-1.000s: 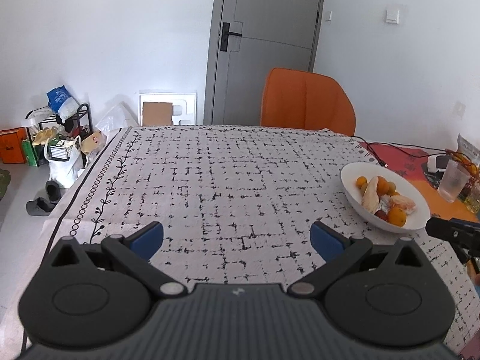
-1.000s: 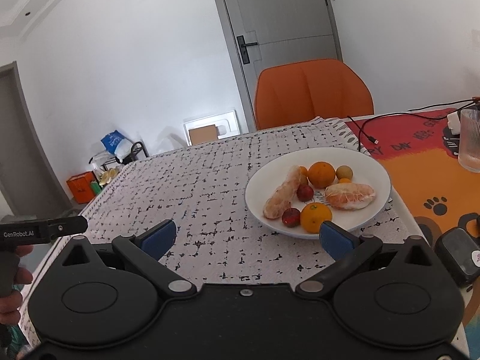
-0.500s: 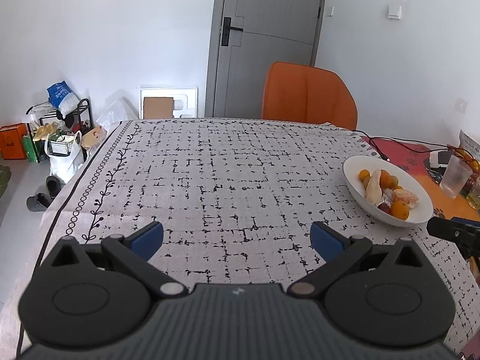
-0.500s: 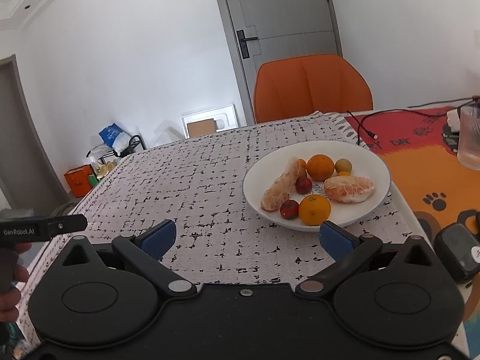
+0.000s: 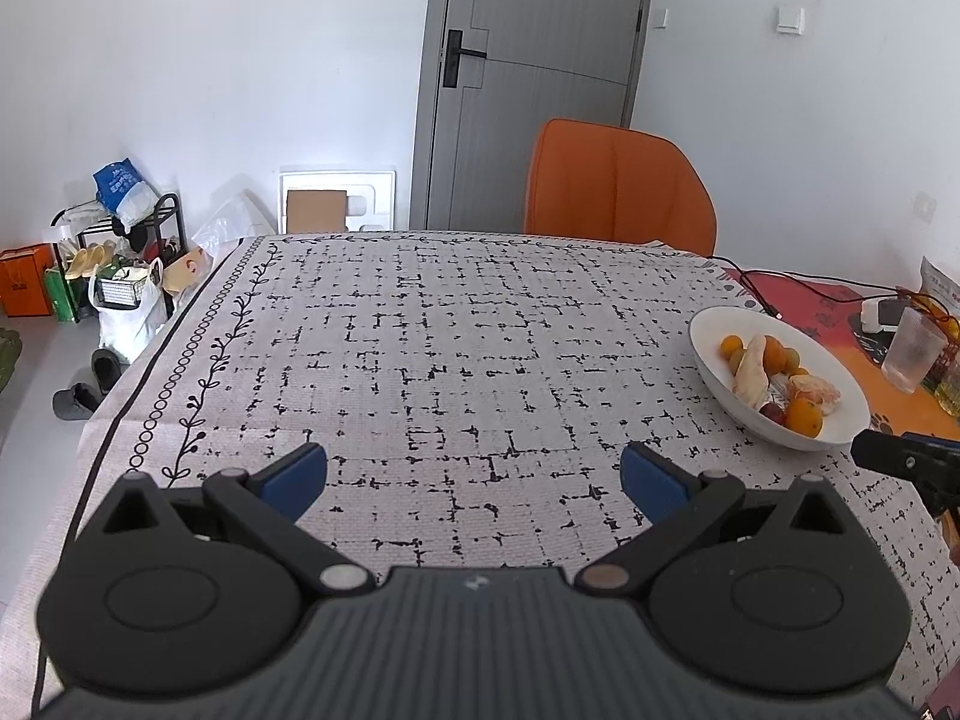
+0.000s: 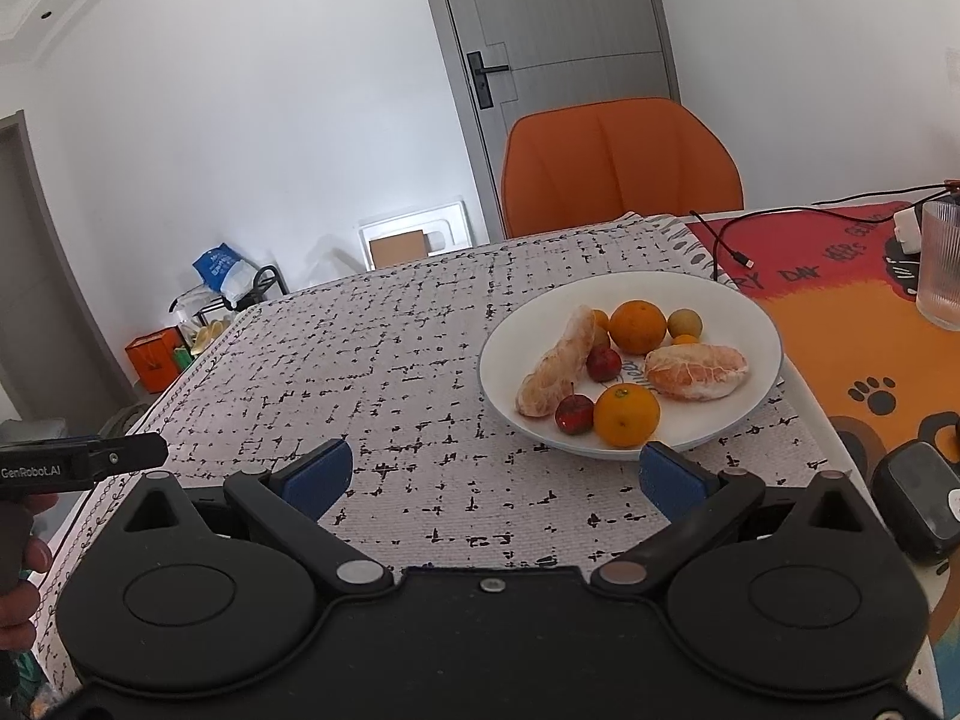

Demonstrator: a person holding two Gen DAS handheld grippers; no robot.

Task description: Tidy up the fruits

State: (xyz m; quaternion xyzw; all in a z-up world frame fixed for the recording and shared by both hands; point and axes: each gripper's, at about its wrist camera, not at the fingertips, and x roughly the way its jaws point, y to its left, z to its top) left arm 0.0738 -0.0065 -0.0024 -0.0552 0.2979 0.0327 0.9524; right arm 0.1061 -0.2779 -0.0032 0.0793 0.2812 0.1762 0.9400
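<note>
Both grippers, left point(image 5: 474, 474) and right point(image 6: 495, 474), gape over bare tablecloth point(image 5: 420, 348) beside the plate point(image 6: 762, 324).

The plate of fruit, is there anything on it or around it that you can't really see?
- Right wrist view: blue writing on the plate is covered by the peeled citrus and the small red fruits.
- Left wrist view: the fruits overlap and are too small to count; the plate's near wall hides their undersides.
- Right wrist view: the glass is cut off by the right edge.

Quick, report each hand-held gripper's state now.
Left hand-held gripper: open, holding nothing.
Right hand-held gripper: open, holding nothing.
</note>
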